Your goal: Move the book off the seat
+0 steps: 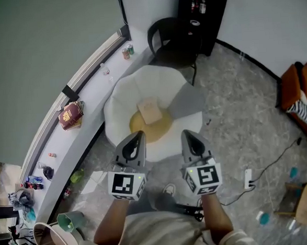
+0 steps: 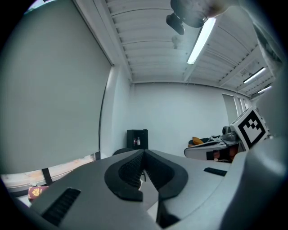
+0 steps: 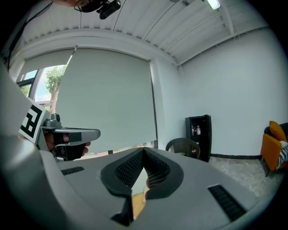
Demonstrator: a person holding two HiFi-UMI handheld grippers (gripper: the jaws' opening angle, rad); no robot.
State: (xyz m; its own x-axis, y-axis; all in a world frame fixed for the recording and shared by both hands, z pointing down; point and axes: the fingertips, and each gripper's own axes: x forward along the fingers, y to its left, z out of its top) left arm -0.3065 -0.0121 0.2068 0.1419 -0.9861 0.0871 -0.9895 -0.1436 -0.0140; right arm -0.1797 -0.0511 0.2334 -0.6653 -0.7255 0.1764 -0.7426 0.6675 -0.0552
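Observation:
A tan book (image 1: 149, 111) lies on the yellow cushion (image 1: 156, 128) of a round white seat (image 1: 124, 98), near the seat's middle. Both grippers hover side by side at the seat's near edge, short of the book. My left gripper (image 1: 136, 135) is shut with nothing between its pads (image 2: 135, 168). My right gripper (image 1: 188, 134) is shut and empty too; in the right gripper view its pads (image 3: 155, 168) meet, and a sliver of the cushion (image 3: 138, 201) shows below them. The book is apart from both grippers.
A black chair (image 1: 171, 39) and a dark cabinet (image 1: 204, 16) stand beyond the seat. A long sill (image 1: 91, 92) on the left carries a red box (image 1: 70, 115), cans and bottles. An orange armchair (image 1: 299, 101) sits at right. A power strip (image 1: 248, 178) and cable lie on the floor.

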